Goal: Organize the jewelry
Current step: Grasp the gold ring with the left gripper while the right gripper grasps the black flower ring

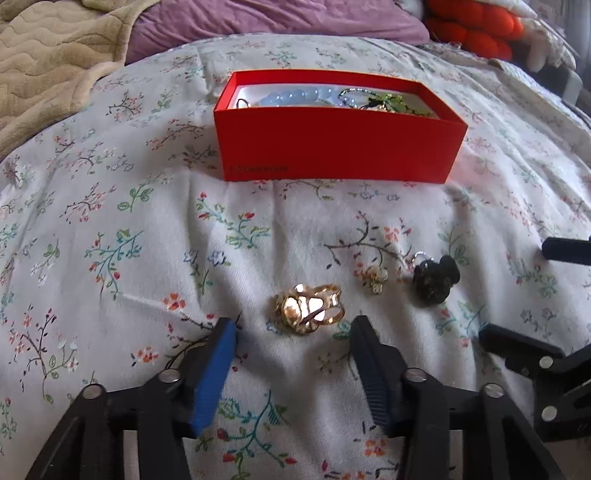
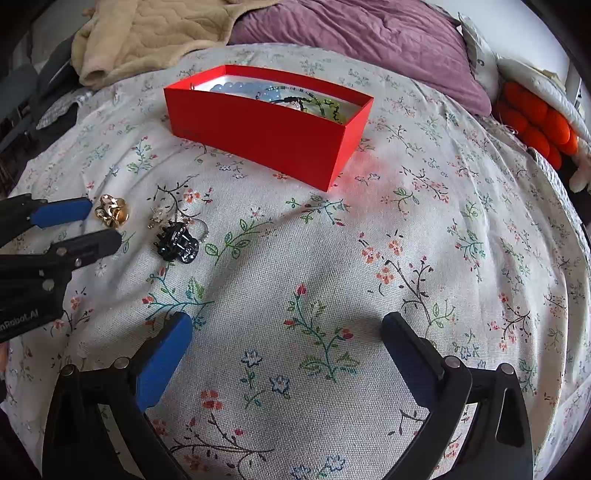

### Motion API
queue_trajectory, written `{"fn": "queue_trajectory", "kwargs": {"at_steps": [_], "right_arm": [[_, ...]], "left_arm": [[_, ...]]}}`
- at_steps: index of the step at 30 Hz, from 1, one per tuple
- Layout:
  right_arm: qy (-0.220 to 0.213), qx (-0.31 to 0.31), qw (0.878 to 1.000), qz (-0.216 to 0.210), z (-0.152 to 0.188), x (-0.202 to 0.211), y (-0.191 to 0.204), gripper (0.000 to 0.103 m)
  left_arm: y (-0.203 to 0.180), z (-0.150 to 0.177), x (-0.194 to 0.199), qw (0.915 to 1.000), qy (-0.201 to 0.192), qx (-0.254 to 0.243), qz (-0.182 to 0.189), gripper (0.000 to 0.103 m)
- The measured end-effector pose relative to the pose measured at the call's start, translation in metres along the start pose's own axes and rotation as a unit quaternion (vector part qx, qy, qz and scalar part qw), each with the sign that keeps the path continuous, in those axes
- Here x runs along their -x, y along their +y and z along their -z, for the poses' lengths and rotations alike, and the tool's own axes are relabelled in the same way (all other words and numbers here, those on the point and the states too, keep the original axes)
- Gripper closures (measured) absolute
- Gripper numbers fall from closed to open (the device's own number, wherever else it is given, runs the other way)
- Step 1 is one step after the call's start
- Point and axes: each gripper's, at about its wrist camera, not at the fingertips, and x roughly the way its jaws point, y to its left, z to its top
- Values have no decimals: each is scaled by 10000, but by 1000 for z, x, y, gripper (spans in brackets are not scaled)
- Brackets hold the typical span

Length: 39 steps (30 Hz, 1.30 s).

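Note:
A gold hair clip (image 1: 309,308) lies on the floral bedsheet just ahead of my open left gripper (image 1: 293,326), between its fingertips' line. Right of it lie a small gold earring (image 1: 375,280) and a black claw clip (image 1: 435,279) with a thin silver ring behind it. The red box (image 1: 338,151) stands farther back, holding blue beads and green and black jewelry. In the right wrist view the gold clip (image 2: 111,210), earring (image 2: 157,218), black clip (image 2: 177,242) and box (image 2: 266,136) sit left and ahead. My right gripper (image 2: 286,325) is open and empty over bare sheet. The left gripper (image 2: 99,223) shows at the left.
A beige blanket (image 1: 48,62) and a purple pillow (image 1: 280,16) lie behind the box. An orange and white soft toy (image 2: 535,122) sits at the right edge of the bed. The floral sheet (image 2: 406,258) spreads to the right of the jewelry.

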Motion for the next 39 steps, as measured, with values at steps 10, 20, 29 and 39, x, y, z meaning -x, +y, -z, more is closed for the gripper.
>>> {"fn": "queue_trajectory", "kwargs": {"at_steps": [10,20,29,39], "right_arm": [[88,-21,9997,-221,-7,2,8,0],[138,-181,9977,-637,-17,5,32,15],[155,-112,9978,-642,-31,-1,48,44],[136,25,9981,-599,-33,1,47,87]], "left_arm": [[-3,-10,0,9997,122,-31,219,75],[12,-11,12,9996,257,103,-19,75],[20,-6,13,9991,365,198,30,80],[23,-6,13,9987,428,265,90,81]]}}
